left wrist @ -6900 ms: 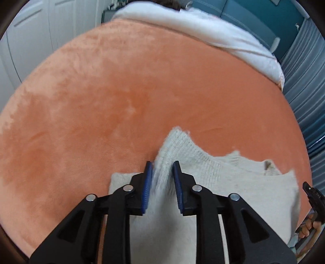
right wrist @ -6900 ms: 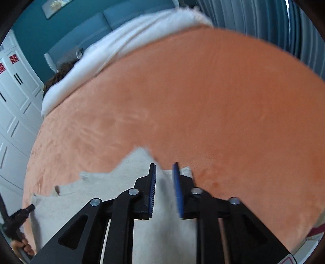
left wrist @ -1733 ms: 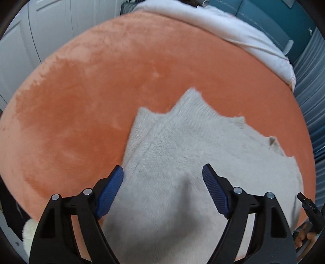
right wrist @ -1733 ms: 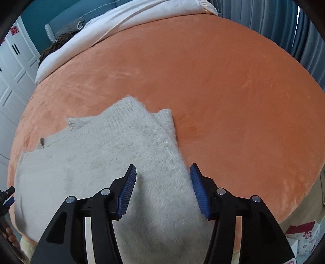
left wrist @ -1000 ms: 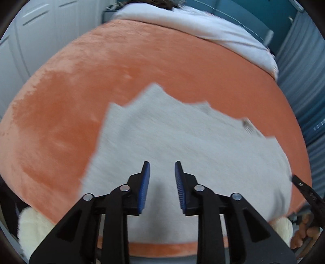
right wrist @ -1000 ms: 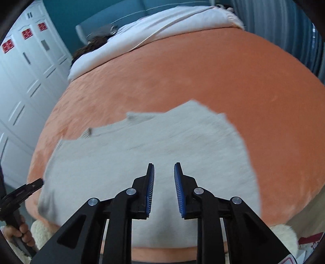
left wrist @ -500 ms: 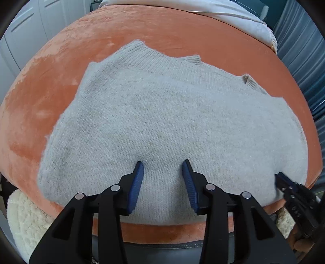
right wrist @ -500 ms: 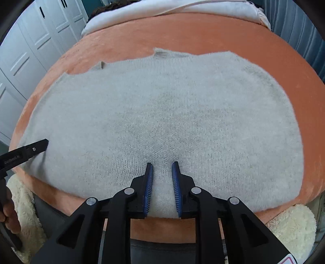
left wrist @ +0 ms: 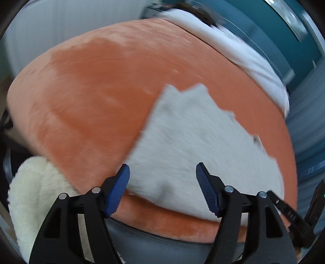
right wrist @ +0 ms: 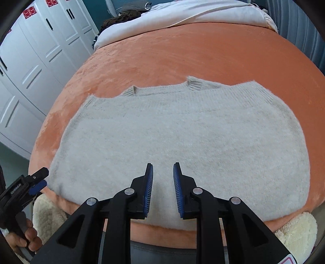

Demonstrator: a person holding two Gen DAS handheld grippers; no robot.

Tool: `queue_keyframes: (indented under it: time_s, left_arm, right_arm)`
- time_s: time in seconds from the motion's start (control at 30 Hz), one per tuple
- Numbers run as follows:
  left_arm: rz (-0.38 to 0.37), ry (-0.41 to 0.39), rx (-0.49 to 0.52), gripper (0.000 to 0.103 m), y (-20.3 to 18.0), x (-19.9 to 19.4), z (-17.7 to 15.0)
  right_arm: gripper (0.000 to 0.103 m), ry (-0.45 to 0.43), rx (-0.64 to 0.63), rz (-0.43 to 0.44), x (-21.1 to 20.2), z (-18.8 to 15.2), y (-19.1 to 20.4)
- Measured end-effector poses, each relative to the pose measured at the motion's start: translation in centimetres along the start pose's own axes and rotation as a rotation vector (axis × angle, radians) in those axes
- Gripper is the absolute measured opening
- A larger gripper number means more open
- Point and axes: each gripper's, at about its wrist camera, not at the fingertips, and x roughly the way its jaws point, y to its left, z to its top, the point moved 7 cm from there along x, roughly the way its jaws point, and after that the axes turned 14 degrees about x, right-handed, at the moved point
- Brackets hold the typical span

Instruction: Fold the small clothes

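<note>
A light grey fuzzy knit sweater [right wrist: 182, 134] lies folded flat on the orange plush bed cover [right wrist: 182, 50], ribbed edges at the far side. It also shows, blurred, in the left wrist view [left wrist: 199, 142]. My left gripper [left wrist: 162, 188] is open and empty over the sweater's near left corner. My right gripper [right wrist: 162, 188] hovers over the sweater's near edge, its blue pads a narrow gap apart with nothing between them. The left gripper also shows in the right wrist view [right wrist: 30, 182] at the sweater's left corner.
The bed cover [left wrist: 91, 91] stretches wide beyond the sweater. A white duvet [right wrist: 182, 18] lies at the far end. Cream fleece [left wrist: 34, 199] hangs at the near edge on both sides. White wardrobe doors [right wrist: 30, 61] stand left, blue curtains [left wrist: 308, 121] right.
My left gripper has opened wide and swung left toward the sweater's near left corner. My right gripper has opened slightly and stays over the near edge. The sweater lies as before.
</note>
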Motion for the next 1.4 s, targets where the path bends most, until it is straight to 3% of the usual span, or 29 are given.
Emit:
queue_keyframes:
  time_s: [0.1,0.2,0.23,0.3,0.33,0.4,0.43,0.47,0.53,0.6,0.77,0.93,1.03,1.13,1.2,1.27,1.3,1.33,1.4]
  left_arm:
    - [0.002,0.031,-0.139,0.07,3.3,1.1,-0.8]
    - [-0.056,0.085,-0.219,0.072,4.0,3.0,-1.9]
    - [-0.076,0.102,-0.233,0.075,3.7,3.6,-2.3]
    - [-0.101,0.119,-0.245,0.079,3.0,4.6,-2.7]
    - [-0.097,0.11,-0.233,0.085,2.8,4.7,-2.4]
    - [-0.106,0.089,-0.205,0.087,1.9,5.0,-1.9]
    - [-0.11,0.077,-0.198,0.084,1.4,5.0,-1.8]
    - [-0.12,0.061,-0.189,0.058,1.1,5.1,-1.5]
    - [-0.131,0.084,-0.16,0.03,0.4,5.8,-1.0]
    - [-0.152,0.071,-0.167,0.025,0.0,5.2,-0.3]
    - [-0.22,-0.064,0.063,0.022,-7.9,-0.5,3.9]
    - [-0.376,-0.16,0.391,0.022,-22.0,-5.9,5.0]
    - [-0.483,-0.137,0.536,0.022,-29.6,-6.3,2.7]
    - [-0.523,-0.048,0.651,0.023,-35.0,-3.6,-1.5]
    - [-0.504,0.029,0.702,0.031,-37.0,0.0,-4.4]
    - [-0.433,0.103,0.723,0.037,-37.0,3.3,-7.4]
    - [-0.398,0.15,0.702,0.041,-36.2,4.1,-8.5]
    - [-0.419,0.174,0.663,0.051,-35.3,4.1,-9.3]
    - [-0.439,0.128,0.641,0.066,-33.3,2.6,-9.5]
  right_arm:
    - [0.02,0.015,-0.018,0.007,1.7,0.9,2.1]
    - [0.02,0.105,-0.028,-0.034,5.7,0.5,3.0]
    - [0.02,0.136,-0.037,-0.059,7.0,0.0,2.9]
    - [0.02,0.114,-0.096,-0.081,8.1,-0.4,3.2]
    - [0.02,0.112,-0.121,-0.096,8.2,-0.5,3.4]
    - [0.021,0.123,-0.132,-0.109,8.1,-0.5,3.6]
    - [0.021,0.129,-0.14,-0.11,8.1,-0.5,3.7]
    - [0.021,0.133,-0.145,-0.105,8.1,-0.5,3.7]
    - [0.021,0.134,-0.143,-0.085,8.1,-0.5,3.6]
    - [0.021,0.13,-0.142,-0.069,8.1,-0.4,3.2]
    - [0.021,0.123,-0.115,-0.001,7.8,-0.3,2.4]
    - [0.023,0.098,0.097,0.183,3.0,0.9,-1.2]
    - [0.027,0.043,0.208,0.234,-1.4,1.2,-6.5]
    - [0.031,-0.005,0.309,0.187,-5.1,0.5,-13.8]
    - [0.033,-0.031,0.382,0.134,-7.2,-0.5,-18.6]
    - [0.038,-0.051,0.444,0.115,-8.7,-1.6,-21.8]
    - [0.039,-0.057,0.466,0.112,-9.3,-2.1,-22.8]
    - [0.043,-0.062,0.476,0.115,-9.8,-2.4,-23.3]
    - [0.055,-0.082,0.475,0.146,-11.0,-2.6,-23.5]
